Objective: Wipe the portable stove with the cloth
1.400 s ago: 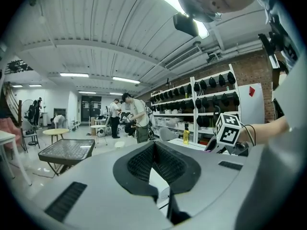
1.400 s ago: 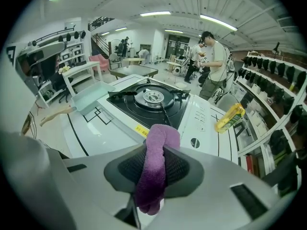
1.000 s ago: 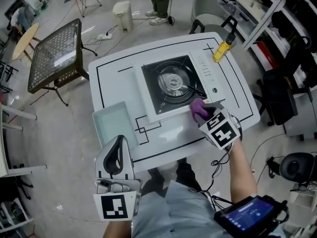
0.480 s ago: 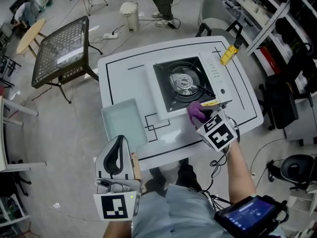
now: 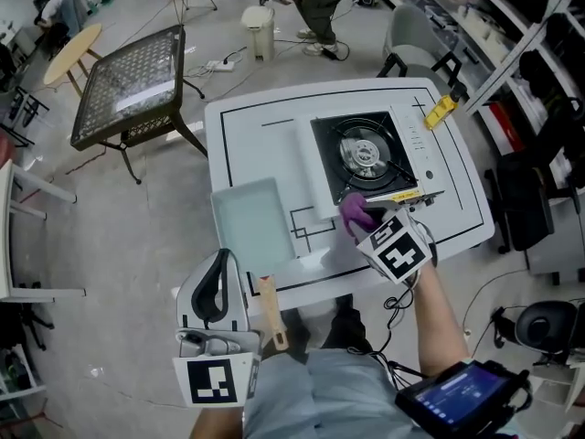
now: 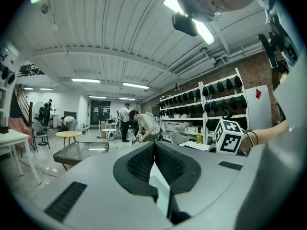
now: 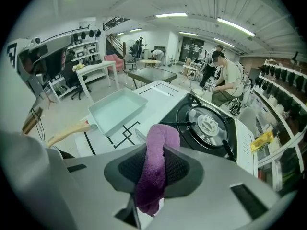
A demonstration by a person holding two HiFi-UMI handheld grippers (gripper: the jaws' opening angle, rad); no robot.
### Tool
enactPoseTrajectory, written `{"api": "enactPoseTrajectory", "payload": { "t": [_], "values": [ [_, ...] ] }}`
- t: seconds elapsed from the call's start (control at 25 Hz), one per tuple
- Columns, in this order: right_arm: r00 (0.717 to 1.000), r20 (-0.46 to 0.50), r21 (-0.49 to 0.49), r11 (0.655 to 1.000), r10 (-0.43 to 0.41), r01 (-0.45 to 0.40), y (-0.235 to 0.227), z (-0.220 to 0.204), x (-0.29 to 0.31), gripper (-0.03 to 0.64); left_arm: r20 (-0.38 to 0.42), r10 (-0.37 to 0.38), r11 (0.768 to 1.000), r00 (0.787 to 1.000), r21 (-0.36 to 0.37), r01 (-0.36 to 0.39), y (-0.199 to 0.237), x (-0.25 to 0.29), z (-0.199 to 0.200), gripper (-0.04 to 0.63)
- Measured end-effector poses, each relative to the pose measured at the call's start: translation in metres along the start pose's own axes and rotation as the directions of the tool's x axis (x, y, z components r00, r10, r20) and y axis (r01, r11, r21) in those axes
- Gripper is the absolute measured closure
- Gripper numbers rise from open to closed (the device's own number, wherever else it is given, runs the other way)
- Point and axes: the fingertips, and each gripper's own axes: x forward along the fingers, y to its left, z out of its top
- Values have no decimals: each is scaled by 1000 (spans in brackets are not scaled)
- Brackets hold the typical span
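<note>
The portable stove (image 5: 366,158) sits on the right half of the white table (image 5: 247,135), black burner in the middle, control strip along its right side. My right gripper (image 5: 363,219) is shut on a purple cloth (image 5: 353,210) at the stove's near edge, toward its left corner. In the right gripper view the cloth (image 7: 158,166) hangs bunched between the pads of that gripper (image 7: 160,150), with the stove's burner (image 7: 207,124) just beyond. My left gripper (image 5: 218,262) hovers off the table's near-left side, shut and holding nothing (image 6: 154,159).
A pale green tray (image 5: 254,222) lies on the table left of the stove, also the tray (image 7: 115,110). A wooden handle (image 5: 271,314) juts out by the table's near edge. A yellow object (image 5: 440,111) sits at the far right. A mesh-top side table (image 5: 128,85), shelving and people stand around.
My right gripper has slid the cloth leftward along the stove's near edge. The head view has shifted, so the table sits further right, and the wooden handle has come into view.
</note>
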Motion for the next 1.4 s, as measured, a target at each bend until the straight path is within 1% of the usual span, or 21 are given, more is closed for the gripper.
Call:
{"api": "enactPoseTrajectory", "payload": {
  "t": [0.28,0.4,0.6,0.72,0.88,1.04,1.16,1.28,1.4],
  "values": [
    [1000,-2,-44,999,26,-26,30,27,12,505,12,64,998,998,-9,-64,38,-25,-1,577],
    [999,5,-63,997,51,-51,45,43,17,506,17,94,995,995,-16,-93,55,-34,0,577],
    [995,40,-103,991,94,-89,66,80,23,506,30,145,989,989,-33,-144,78,-48,3,577],
    [993,77,-126,989,84,-74,63,111,17,505,44,184,982,982,-38,-183,94,-57,9,577],
    [989,138,-152,988,52,-31,46,154,0,505,50,240,970,969,-50,-238,108,-69,19,577],
    [979,202,-177,984,24,12,12,197,-6,505,46,302,953,952,-51,-300,117,-67,21,577],
    [972,236,-189,981,15,30,-17,225,2,505,14,352,935,936,-51,-351,125,-57,14,577],
    [966,257,-196,980,18,34,-45,250,20,505,-34,401,914,916,-52,-402,134,-45,3,577],
    [963,269,-197,980,13,42,-75,269,43,505,-77,432,897,898,-66,-437,141,-24,-14,577]
  ]
}}
